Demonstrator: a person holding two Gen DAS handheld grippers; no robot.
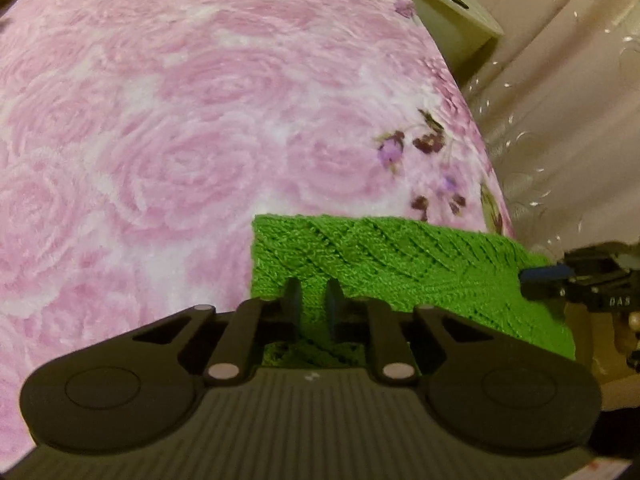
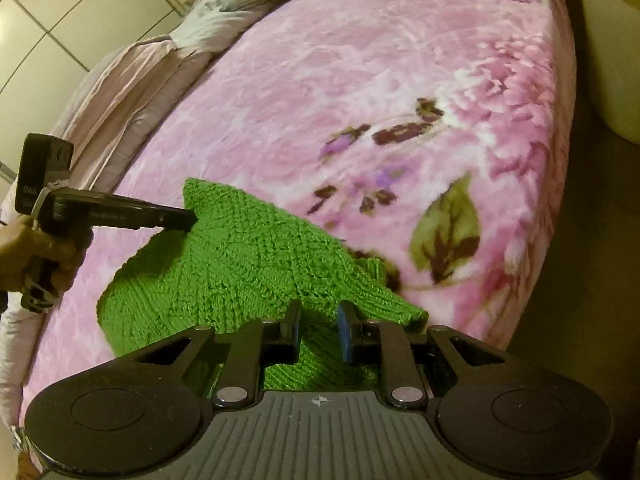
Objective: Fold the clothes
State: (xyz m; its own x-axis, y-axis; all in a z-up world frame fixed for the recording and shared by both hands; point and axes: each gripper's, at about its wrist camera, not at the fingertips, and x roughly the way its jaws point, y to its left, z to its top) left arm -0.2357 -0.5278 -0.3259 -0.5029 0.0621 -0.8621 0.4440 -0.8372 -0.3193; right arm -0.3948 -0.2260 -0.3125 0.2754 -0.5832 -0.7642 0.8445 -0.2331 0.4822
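Here both grippers have a pinch of the green knitted garment (image 2: 240, 264), which lies near the right-hand edge of the bed on a pink rose-patterned blanket (image 1: 180, 120). The left gripper (image 1: 312, 300) has its fingers drawn close together with a ridge of green knit between them, and from the right wrist view its tip bites the far corner of the piece. The right gripper (image 2: 318, 320) likewise has its fingers narrowed around a fold of the near edge, though a small gap remains and I cannot tell how firmly it clamps. To do this step well, I judge both corners should travel together at one height, keeping the held edge taut so the loose knit does not sag or twist, then be laid squarely onto the opposite edge before either grip lets go. The garment is bright green and chunky, with a diagonal ribbed or cabled pattern; it looks soft and stretchy, already doubled in places, with a ribbed hem bunched near the right gripper. A person's hand (image 2: 36, 256) holds the left tool's handle.
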